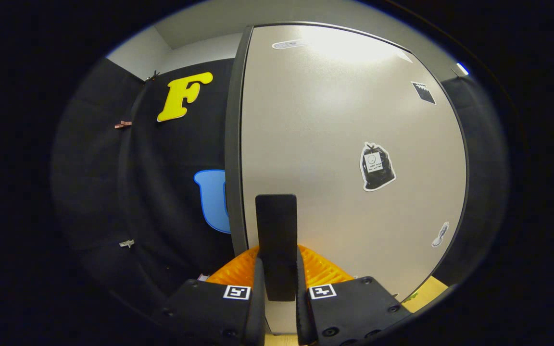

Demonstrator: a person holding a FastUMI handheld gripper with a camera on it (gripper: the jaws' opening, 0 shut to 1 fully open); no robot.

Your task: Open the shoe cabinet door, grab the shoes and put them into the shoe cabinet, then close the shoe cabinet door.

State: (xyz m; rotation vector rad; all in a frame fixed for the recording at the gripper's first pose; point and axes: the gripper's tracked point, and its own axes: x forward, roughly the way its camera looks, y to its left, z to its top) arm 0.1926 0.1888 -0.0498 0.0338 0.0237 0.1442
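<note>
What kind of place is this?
Probably a recording booth: black cloth wall hangs beside a beige cabinet door with stickers. The gripper is shut on the door's black handle.

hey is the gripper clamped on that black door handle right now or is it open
Shut on it, it appears. The gripper has both fingers pressed against the sides of the black handle, which stands between them on the beige cabinet door.

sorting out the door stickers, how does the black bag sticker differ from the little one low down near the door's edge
The bag sticker is larger, mostly black with a white outline and a pale label patch; the small sticker is slim, pale grey and slanted. The bag sticker sits about mid-height on the cabinet door, the small one lower, close to the door's edge. Both are stuck flat on the door, beyond the black handle that the gripper has its fingers pressed on.
</note>
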